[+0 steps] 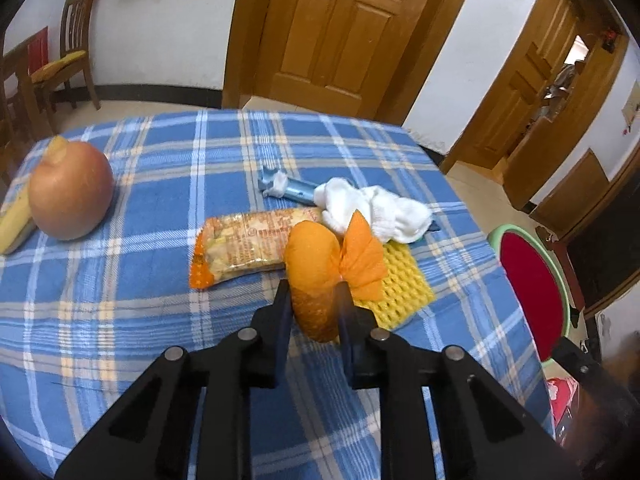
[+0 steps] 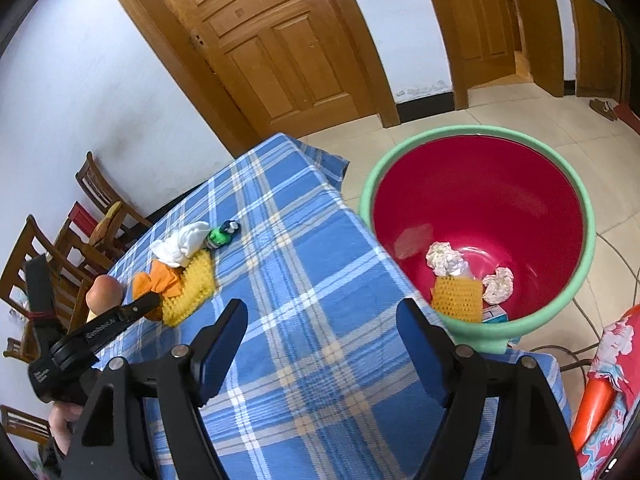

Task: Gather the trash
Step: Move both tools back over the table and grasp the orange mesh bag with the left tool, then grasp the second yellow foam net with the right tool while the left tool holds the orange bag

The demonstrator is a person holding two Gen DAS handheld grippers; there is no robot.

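Orange wrapper (image 1: 316, 280) is pinched in your left tool (image 1: 314, 294) just over the plaid worktop (image 1: 120, 320); right wrist view: your right tool (image 2: 322, 320) is spread beside the red bin (image 2: 480, 200).

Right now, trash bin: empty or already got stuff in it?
Not empty. The bin holds two crumpled paper balls, a yellow foam net and a bluish item at the bottom; most of its red inside is bare.

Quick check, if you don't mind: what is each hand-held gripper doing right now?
Left hand-held gripper: closed on the orange wrapper, just above the table.
Right hand-held gripper: open, holding nothing, beside the trash bin.
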